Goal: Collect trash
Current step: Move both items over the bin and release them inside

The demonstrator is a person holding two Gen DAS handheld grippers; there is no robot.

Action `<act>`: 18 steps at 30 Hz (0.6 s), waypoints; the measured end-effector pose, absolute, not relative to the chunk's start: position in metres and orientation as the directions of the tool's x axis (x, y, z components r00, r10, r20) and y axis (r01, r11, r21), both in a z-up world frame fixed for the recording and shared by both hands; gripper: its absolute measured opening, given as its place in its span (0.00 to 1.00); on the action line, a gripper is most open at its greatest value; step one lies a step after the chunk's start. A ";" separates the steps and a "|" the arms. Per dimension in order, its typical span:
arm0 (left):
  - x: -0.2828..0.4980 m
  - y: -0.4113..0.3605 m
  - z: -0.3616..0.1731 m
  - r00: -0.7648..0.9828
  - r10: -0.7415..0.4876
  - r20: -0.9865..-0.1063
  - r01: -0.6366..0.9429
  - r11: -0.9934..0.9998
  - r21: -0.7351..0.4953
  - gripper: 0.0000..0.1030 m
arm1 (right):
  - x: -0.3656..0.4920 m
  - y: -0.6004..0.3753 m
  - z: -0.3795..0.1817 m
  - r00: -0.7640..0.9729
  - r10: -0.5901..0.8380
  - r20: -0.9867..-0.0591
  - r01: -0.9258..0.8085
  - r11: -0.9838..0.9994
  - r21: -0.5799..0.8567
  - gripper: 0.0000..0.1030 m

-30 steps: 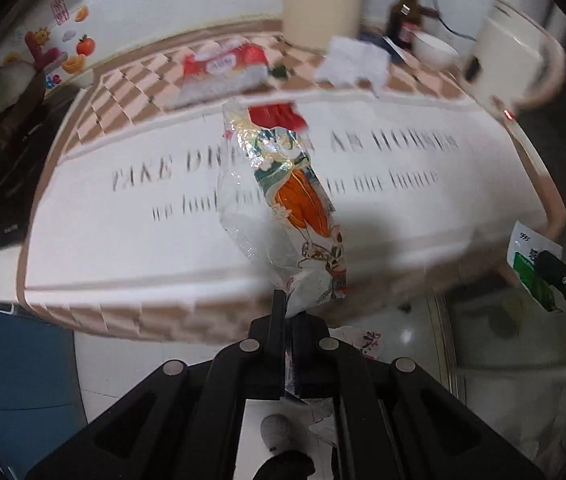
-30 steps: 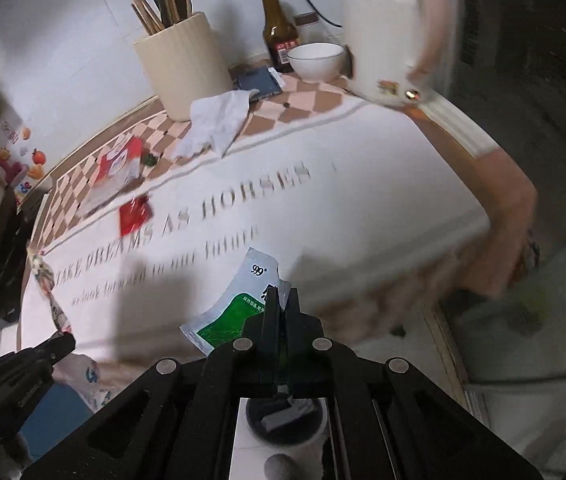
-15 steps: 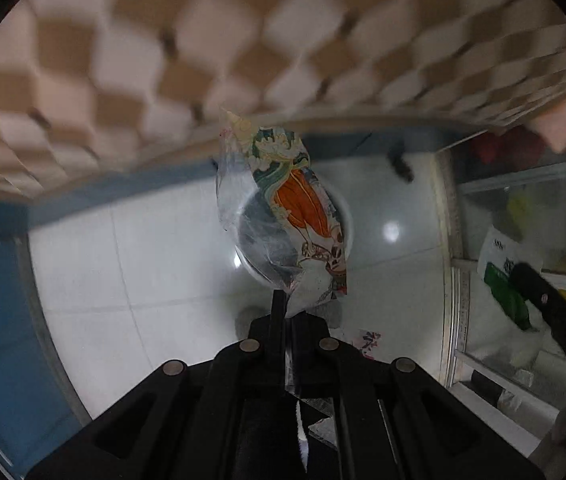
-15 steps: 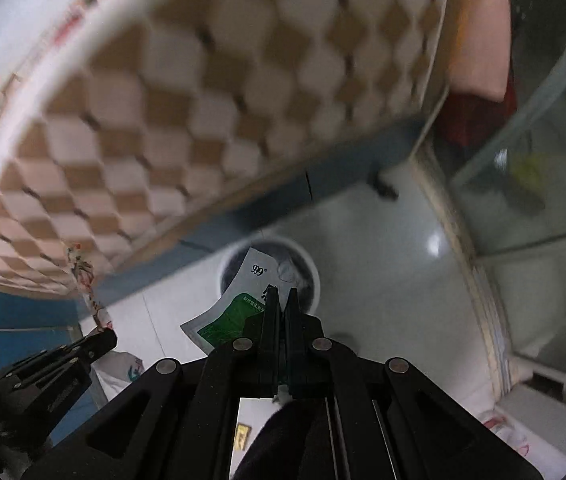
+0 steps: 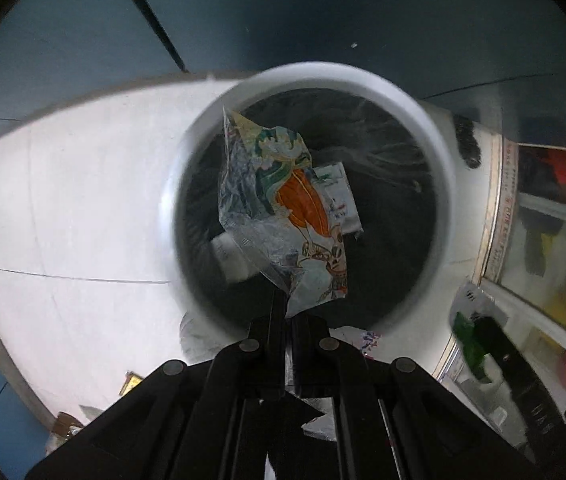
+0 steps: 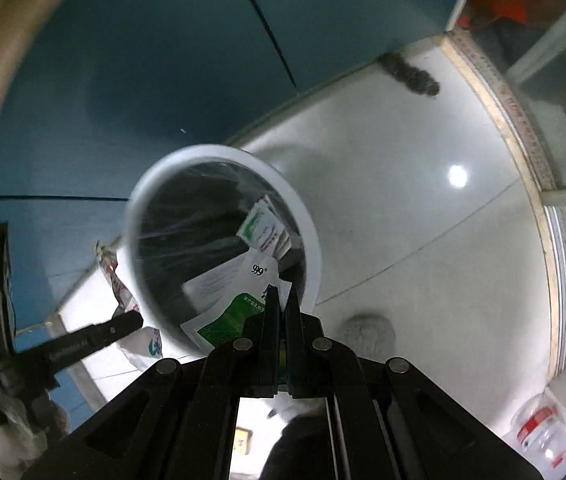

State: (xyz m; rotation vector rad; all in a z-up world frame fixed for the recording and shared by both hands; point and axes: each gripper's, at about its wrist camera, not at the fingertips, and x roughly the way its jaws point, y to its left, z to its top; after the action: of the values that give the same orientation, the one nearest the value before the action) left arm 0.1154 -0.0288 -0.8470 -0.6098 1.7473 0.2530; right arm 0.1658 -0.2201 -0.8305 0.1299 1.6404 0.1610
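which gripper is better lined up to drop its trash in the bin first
Left, probably. The left gripper holds the snack wrapper squarely over the mouth of the white bin. The right gripper, shut on the green sachet, sits nearer the bin's rim, so its drop looks riskier.

The bin (image 5: 435, 148) mouth is wide open right under both wrappers, just a few packets (image 6: 265, 228) lying at the bottom, blue cabinet (image 6: 123, 60) close behind.

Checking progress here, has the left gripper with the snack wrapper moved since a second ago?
Yes. The left gripper has swung down from the tabletop; its snack wrapper now hangs over the white trash bin.
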 end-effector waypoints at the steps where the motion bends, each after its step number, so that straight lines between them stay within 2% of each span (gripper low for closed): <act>1: 0.118 -0.030 -0.854 -0.155 -0.262 -0.953 -0.520 0.841 -0.146 0.00 | 0.167 -0.217 -0.847 -0.080 0.172 -0.982 -0.034 0.984 0.175 0.02; 6: 0.130 -0.036 -0.867 -0.155 -0.221 -0.963 -0.475 0.871 -0.123 0.02 | 0.169 -0.203 -0.883 -0.088 0.143 -0.986 -0.112 0.982 0.152 0.02; 12: 0.127 -0.035 -0.857 -0.146 -0.137 -0.980 -0.427 0.902 -0.062 0.05 | 0.171 -0.187 -0.890 -0.095 0.087 -0.992 -0.220 0.970 0.106 0.04; 14: 0.123 -0.032 -0.851 -0.141 -0.118 -0.983 -0.434 0.900 -0.046 0.11 | 0.172 -0.183 -0.888 -0.091 0.071 -0.993 -0.246 0.965 0.092 0.13; 16: 0.119 -0.030 -0.843 -0.116 -0.103 -0.988 -0.440 0.897 -0.042 0.36 | 0.172 -0.180 -0.884 -0.087 0.066 -0.994 -0.264 0.961 0.087 0.32; 17: 0.116 -0.029 -0.836 -0.105 -0.077 -0.991 -0.442 0.897 -0.023 0.69 | 0.172 -0.180 -0.882 -0.083 0.064 -0.994 -0.271 0.959 0.084 0.34; 18: 0.114 -0.026 -0.832 -0.094 -0.062 -0.994 -0.445 0.895 -0.014 0.89 | 0.172 -0.180 -0.879 -0.079 0.062 -0.995 -0.276 0.958 0.081 0.34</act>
State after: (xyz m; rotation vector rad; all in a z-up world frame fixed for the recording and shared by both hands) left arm 0.1136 -0.0256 -0.8316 -0.3972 1.6460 0.3348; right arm 0.1724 -0.1805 -0.8786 -0.1662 1.6279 0.2816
